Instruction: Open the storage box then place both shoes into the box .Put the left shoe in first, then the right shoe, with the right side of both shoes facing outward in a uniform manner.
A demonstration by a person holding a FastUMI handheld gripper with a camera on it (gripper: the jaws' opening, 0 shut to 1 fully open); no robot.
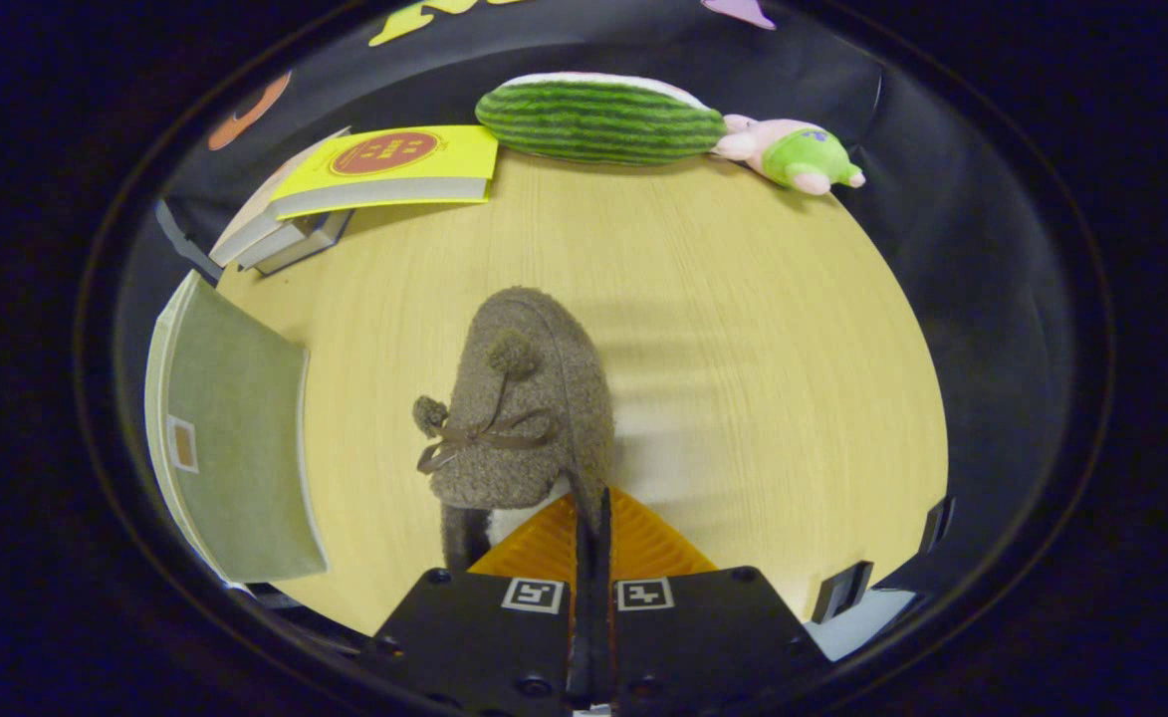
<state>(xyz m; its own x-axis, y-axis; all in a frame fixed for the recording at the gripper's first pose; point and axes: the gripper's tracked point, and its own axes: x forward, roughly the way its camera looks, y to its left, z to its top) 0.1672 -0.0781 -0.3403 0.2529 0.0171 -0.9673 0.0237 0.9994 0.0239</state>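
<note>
Tongs gripping the shoe's heel edge

The tongs [591, 518] are pinching the shoe [529, 408] nearly closed; its long axis is running toward 12 o'clock above the desk [743, 299], box [235, 448] lying at 9 o'clock.

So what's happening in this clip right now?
A handheld gripper has its fingers closed on the edge of a fuzzy brown shoe with pom-pom laces, held above a wooden table. To the left stands a grey-green box, seemingly the storage box. Beyond the shoe lie a stack of books, a watermelon plush and a small pink-and-green plush toy. Whether this is the left or right shoe is unclear.
</note>
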